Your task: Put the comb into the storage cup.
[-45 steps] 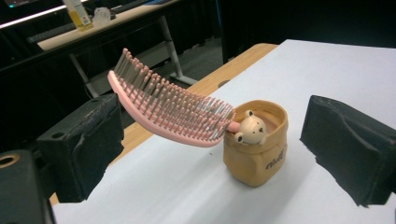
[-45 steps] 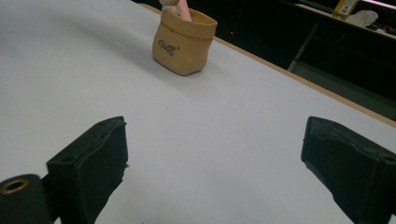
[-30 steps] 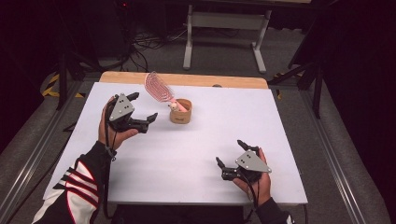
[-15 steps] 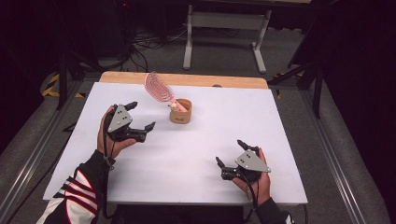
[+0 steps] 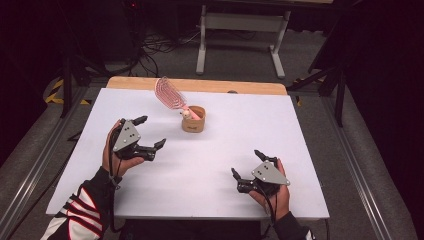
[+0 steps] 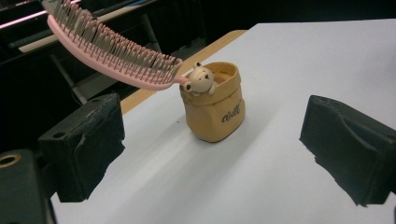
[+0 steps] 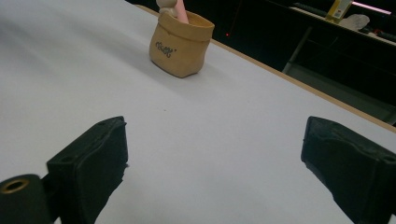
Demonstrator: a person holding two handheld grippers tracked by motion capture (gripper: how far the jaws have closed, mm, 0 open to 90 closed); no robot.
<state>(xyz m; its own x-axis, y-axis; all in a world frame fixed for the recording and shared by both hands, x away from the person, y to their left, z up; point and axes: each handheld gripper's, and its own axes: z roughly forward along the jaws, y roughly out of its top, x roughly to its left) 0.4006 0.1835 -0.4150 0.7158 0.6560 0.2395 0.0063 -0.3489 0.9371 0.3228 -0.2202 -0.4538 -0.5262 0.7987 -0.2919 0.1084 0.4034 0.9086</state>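
Note:
A small tan sack-shaped holder [image 5: 193,120] [image 6: 215,108] [image 7: 181,43] stands on the white table toward the far middle. A pink hairbrush [image 5: 169,93] [image 6: 106,50] rests handle-down in it, leaning to the left, with a little bear figure [image 6: 200,79] at the rim. My left gripper [image 5: 150,133] [image 6: 212,154] hovers open to the left of the holder, jaws wide apart and pointing at it. My right gripper [image 5: 247,164] [image 7: 215,172] rests open near the front right of the table, nothing between its jaws.
The white tabletop [image 5: 235,135] has a wooden strip [image 5: 250,86] along its far edge. Beyond it stand a metal frame [image 5: 240,35] and cables [image 5: 160,42] on the grey floor. Rails run along both sides of the table.
My left gripper has drawn back toward the person and slightly down, away from the holder. The right gripper has stayed in place.

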